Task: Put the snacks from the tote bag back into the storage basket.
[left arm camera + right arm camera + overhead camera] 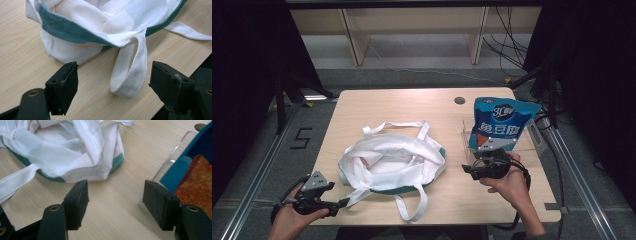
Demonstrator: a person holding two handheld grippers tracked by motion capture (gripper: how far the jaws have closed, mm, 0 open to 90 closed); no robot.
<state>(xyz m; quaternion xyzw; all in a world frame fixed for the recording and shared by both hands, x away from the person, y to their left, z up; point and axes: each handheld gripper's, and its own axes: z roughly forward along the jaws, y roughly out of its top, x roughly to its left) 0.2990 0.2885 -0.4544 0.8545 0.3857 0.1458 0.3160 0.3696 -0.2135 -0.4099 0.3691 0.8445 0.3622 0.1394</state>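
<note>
Blue pouch (502, 122), just beyond the right gripper's fingers (473, 169): "3" in a round emblem, large white Chinese characters beneath, not clearly legible. Floor (272, 150), beyond the left gripper's fingers (343, 202): black "5".

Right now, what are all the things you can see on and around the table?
table: one, light wood, middle of the room
cloth bag: one, white with a green edge, crumpled at the table's middle, straps loose
snack pouch: one, blue with white writing, standing in the clear box
clear box: one, see-through, right side of the table
shelf: one, pale wood, behind the table
cables: several, black, on the floor at the back right
left gripper: one, black, open around a bag strap at the table's near left edge
right gripper: one, black, open, beside the clear box
</note>
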